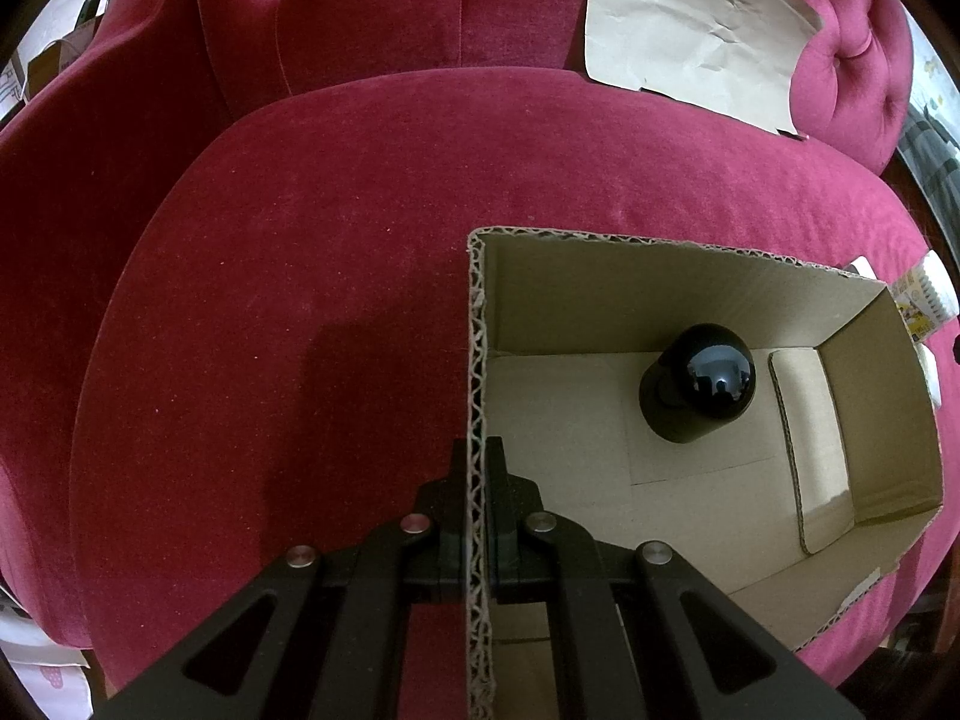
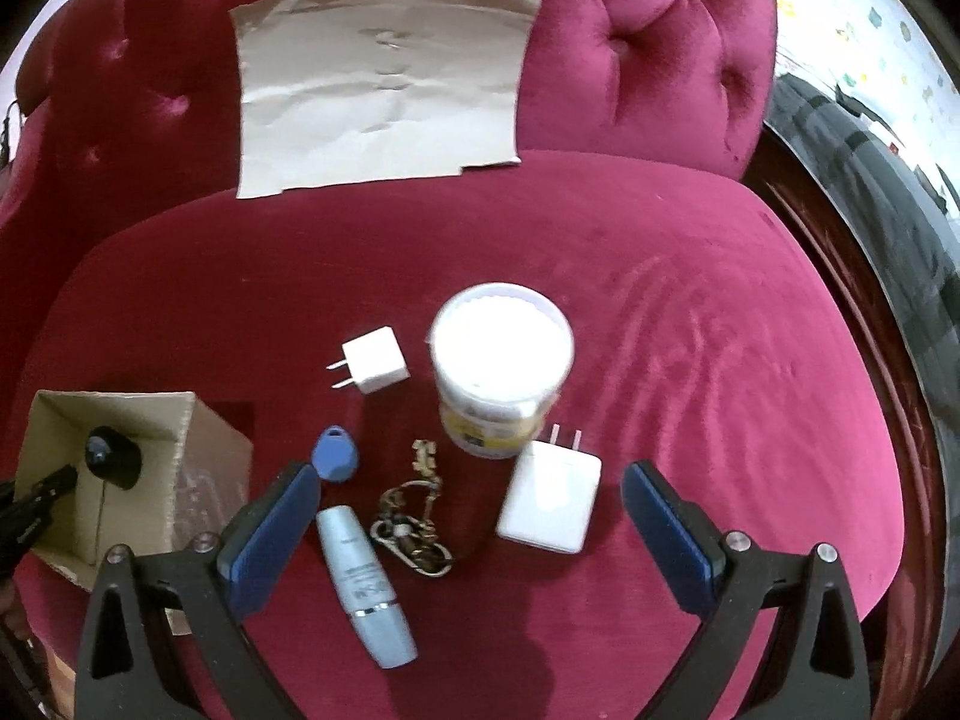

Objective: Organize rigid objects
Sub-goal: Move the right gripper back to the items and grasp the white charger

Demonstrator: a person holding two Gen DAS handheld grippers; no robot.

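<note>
My left gripper (image 1: 477,450) is shut on the left wall of an open cardboard box (image 1: 477,360) on the red velvet seat. A black glossy round-topped object (image 1: 699,384) stands inside the box. My right gripper (image 2: 471,492) hangs open above loose items on the seat: a pale blue tube (image 2: 366,585), a keyring with carabiner (image 2: 414,516), a large white charger (image 2: 549,498), a blue key fob (image 2: 334,453), a small white plug cube (image 2: 372,360) and a white-lidded tub (image 2: 501,360). The box (image 2: 198,468) lies to their left.
A creased sheet of brown paper (image 2: 378,84) leans against the tufted sofa back (image 2: 630,30). The seat cushion's right edge (image 2: 864,420) drops off toward a dark wooden frame. Bare velvet stretches left of the box (image 1: 270,330) in the left wrist view.
</note>
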